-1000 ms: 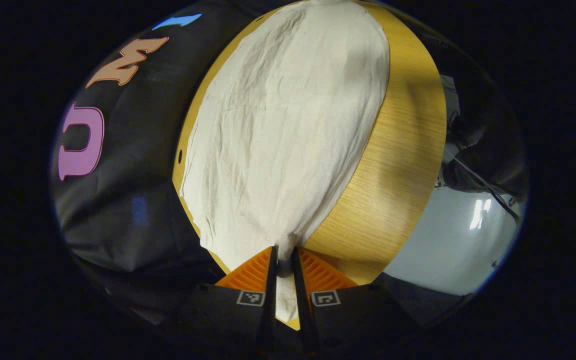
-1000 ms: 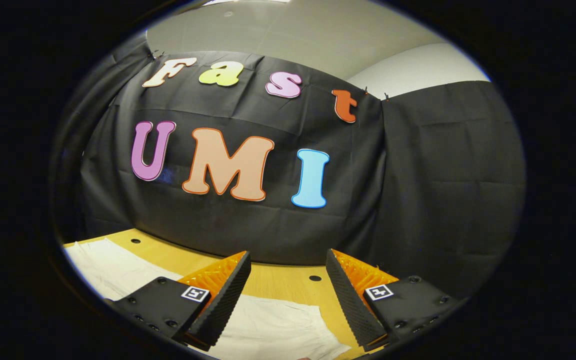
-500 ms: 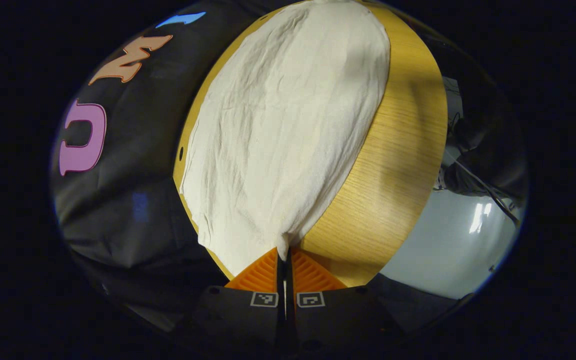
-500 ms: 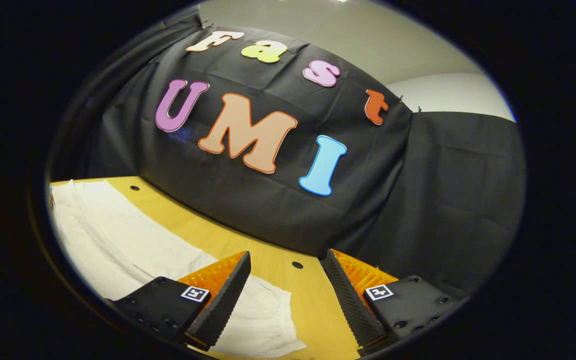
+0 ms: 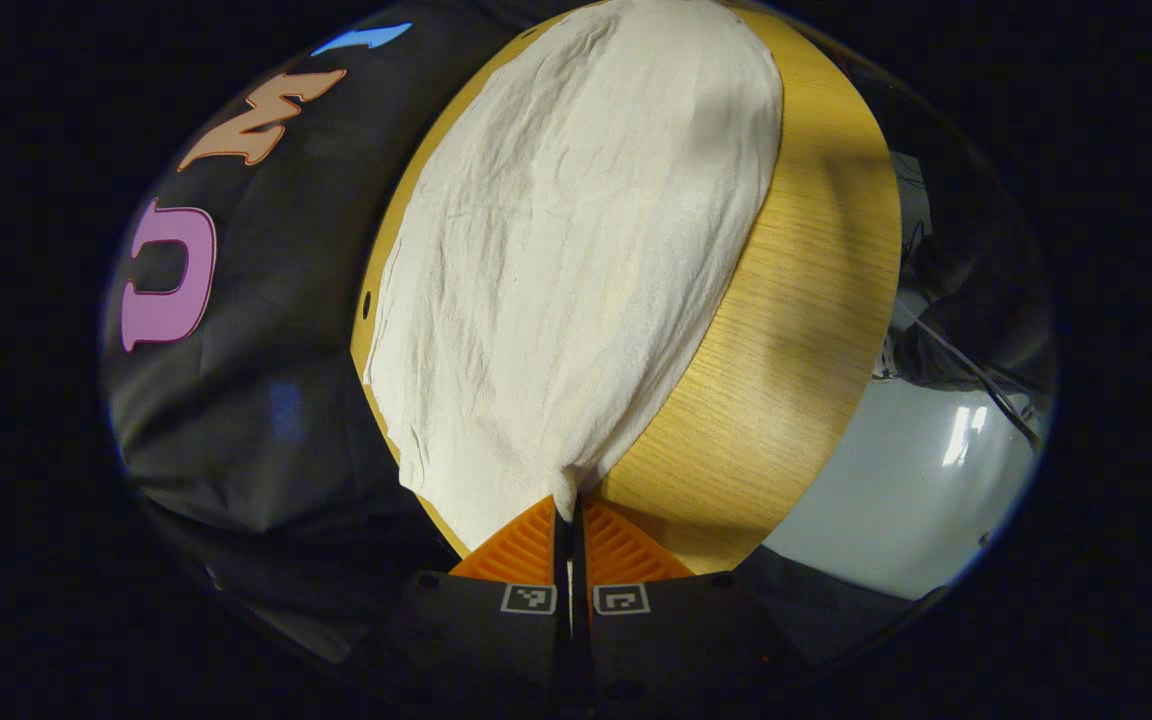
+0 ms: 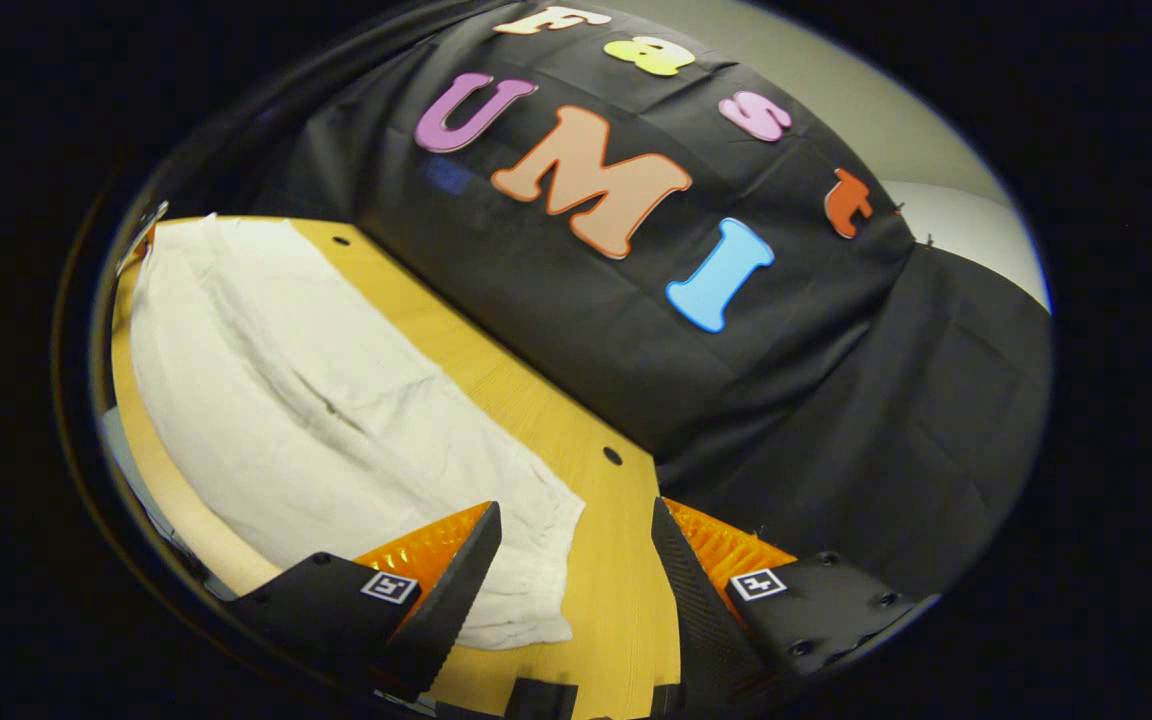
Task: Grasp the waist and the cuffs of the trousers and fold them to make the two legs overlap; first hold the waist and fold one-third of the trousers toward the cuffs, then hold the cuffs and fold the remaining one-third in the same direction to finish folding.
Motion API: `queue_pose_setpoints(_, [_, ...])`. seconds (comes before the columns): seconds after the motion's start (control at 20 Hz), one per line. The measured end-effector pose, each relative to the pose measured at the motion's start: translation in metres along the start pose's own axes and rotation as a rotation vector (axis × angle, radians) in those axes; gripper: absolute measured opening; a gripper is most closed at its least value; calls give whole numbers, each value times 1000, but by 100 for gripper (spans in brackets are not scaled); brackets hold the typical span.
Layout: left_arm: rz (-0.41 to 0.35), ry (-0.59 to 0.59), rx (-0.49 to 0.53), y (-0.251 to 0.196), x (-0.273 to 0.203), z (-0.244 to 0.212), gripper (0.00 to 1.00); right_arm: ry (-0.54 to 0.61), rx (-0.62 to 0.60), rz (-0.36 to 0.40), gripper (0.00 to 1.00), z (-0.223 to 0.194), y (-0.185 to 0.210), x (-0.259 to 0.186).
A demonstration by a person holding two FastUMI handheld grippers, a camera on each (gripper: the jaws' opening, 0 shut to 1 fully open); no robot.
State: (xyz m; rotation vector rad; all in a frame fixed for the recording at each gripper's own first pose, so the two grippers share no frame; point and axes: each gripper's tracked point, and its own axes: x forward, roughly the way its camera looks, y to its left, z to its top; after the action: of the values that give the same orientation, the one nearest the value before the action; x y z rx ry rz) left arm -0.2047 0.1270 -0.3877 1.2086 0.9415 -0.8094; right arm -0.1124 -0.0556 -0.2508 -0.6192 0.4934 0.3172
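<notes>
The wooden counter (image 5: 796, 300) is the largest thing in the left gripper view, running from the 6 o'clock edge up to 12 o'clock, with a small round hole near its rim at 9 o'clock. In the right gripper view the counter (image 6: 626, 560) runs from 10 o'clock down to 6 o'clock, with small round holes along its far edge beside the black cloth wall.

The off-white trousers (image 5: 576, 260) lie spread along the counter, wrinkled, covering most of it from 6 o'clock to 12 o'clock in the left gripper view; a bare strip of wood shows beside them toward 3 o'clock. In the right gripper view the trousers (image 6: 316, 420) stretch from 10 o'clock to 6 o'clock, and one end lies rumpled on the wood between the fingers, nearer the 7 o'clock finger.

A pale glossy floor (image 5: 916, 490) shows past the counter's edge at 4 o'clock in the left gripper view.

The left gripper (image 5: 566, 520), at 6 o'clock, has its fingers pressed together on a pinched-up corner of the trousers at the near end of the cloth.

The right gripper (image 6: 576, 540), at 6 o'clock in its own view, has its fingers spread wide above the counter, holding nothing, with the end of the trousers and bare wood showing in the gap.
</notes>
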Motion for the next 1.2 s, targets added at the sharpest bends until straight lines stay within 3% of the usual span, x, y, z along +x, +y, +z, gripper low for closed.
queue_pose_setpoints(0.25, [7,4,-2,-1,1,0,0,100,-189,114,98,-60,28,-8])
queue_pose_setpoints(0.6, [9,5,0,0,1,1,0,136,-464,280,94,-104,70,-19])
queue_pose_setpoints(0.65, [10,5,0,0,1,0,0,140,-494,302,100,-108,73,-20])
queue_pose_setpoints(0.7, [11,4,1,0,1,0,0,144,-514,320,98,-111,76,-21])
queue_pose_setpoints(1.05, [18,5,5,0,1,0,0,178,-589,382,97,-128,94,-10])
queue_pose_setpoints(1.2, [20,6,7,0,0,0,0,169,-624,370,95,-127,93,-3])
